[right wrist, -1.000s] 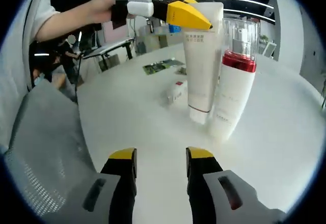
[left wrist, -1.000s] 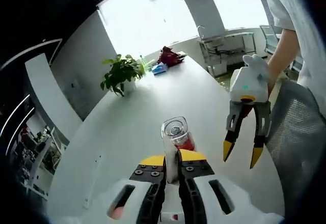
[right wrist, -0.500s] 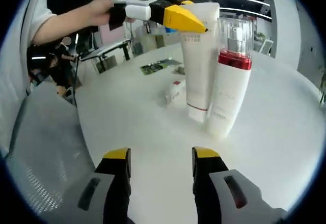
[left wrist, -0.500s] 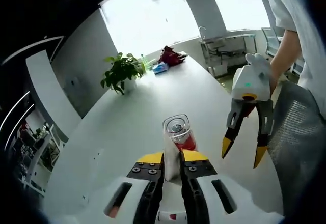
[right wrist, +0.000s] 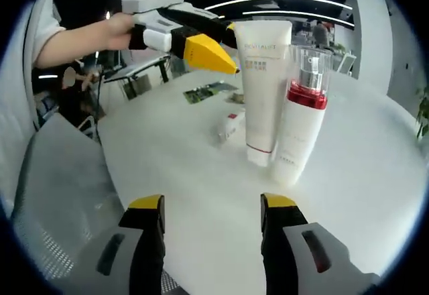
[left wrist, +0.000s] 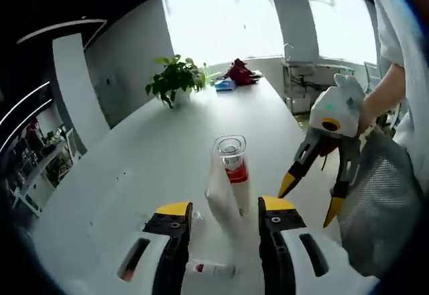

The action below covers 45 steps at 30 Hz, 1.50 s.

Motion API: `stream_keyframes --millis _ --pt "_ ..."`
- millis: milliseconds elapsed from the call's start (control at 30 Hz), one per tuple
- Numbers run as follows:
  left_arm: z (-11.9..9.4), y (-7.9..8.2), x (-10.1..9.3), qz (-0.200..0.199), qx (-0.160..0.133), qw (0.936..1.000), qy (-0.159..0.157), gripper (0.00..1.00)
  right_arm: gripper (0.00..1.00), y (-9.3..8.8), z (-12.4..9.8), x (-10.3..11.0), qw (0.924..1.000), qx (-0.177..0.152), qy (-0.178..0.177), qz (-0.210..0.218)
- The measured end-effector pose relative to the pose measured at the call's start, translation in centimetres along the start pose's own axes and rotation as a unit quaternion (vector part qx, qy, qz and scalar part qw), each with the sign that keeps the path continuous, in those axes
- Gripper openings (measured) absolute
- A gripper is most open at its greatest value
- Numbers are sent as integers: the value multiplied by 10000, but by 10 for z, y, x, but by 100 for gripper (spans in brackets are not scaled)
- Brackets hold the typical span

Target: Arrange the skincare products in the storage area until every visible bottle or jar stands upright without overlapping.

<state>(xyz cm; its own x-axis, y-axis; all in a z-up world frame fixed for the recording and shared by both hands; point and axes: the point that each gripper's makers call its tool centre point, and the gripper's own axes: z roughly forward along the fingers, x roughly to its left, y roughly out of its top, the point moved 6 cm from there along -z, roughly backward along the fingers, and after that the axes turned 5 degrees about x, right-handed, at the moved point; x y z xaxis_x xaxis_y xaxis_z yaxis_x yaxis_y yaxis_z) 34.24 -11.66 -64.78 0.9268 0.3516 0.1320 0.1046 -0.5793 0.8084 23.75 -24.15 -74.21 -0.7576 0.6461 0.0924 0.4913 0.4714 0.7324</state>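
Observation:
A white tube (right wrist: 265, 87) stands upright on its cap on the white table (right wrist: 375, 174), touching a white bottle (right wrist: 299, 124) with a red band and a clear cap. My left gripper (right wrist: 228, 50) hovers open at the tube's top, left of it. In the left gripper view the tube (left wrist: 219, 198) and the bottle (left wrist: 232, 164) stand just ahead of my left gripper (left wrist: 226, 208), whose jaws are spread with nothing held. My right gripper (left wrist: 310, 201) hangs open to their right. In its own view my right gripper (right wrist: 212, 202) is open and empty above the table's near edge.
A small white bottle (right wrist: 228, 123) with a red band lies flat behind the tube, and shows again (left wrist: 213, 269) between the left jaws. A potted plant (left wrist: 175, 80) and a red object (left wrist: 238, 72) sit at the table's far end. A grey mesh chair (right wrist: 57, 194) stands beside the table.
My left gripper has opened and let go of the white tube, then drawn back a little. The tube stays standing against the bottle. My right gripper's jaws have spread slightly wider.

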Motion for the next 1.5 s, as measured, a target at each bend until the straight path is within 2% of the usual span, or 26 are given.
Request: stream_keyframes --millis 133,300,433,500,667,967,1067,1500 --pt "-14 -11 -1 -601 -58 9980 168 49 62 3 -5 2 10000 -29 -24 9" --pt "-37 -24 -5 -1114 -99 9929 400 56 66 12 -13 3 9998 -142 -80 70" --pt "-53 -33 -15 -1380 -67 9881 681 63 68 19 -19 7 9995 -280 -94 144" --pt "-66 -43 -10 -1528 -73 9849 807 66 70 23 -23 10 9993 -312 -92 156" --pt "-94 -59 -24 -1921 -88 9746 1147 70 74 29 -27 17 9992 -350 -69 167" --pt "-137 -92 -42 -2407 -57 9583 1538 80 80 33 -33 31 9980 -537 -74 333" --pt "-153 -102 -45 -2591 -109 9507 1701 84 83 35 -35 36 9972 -600 -35 443" --pt "-195 -139 -62 -3099 -138 9276 2079 91 88 34 -35 57 9968 -550 131 557"
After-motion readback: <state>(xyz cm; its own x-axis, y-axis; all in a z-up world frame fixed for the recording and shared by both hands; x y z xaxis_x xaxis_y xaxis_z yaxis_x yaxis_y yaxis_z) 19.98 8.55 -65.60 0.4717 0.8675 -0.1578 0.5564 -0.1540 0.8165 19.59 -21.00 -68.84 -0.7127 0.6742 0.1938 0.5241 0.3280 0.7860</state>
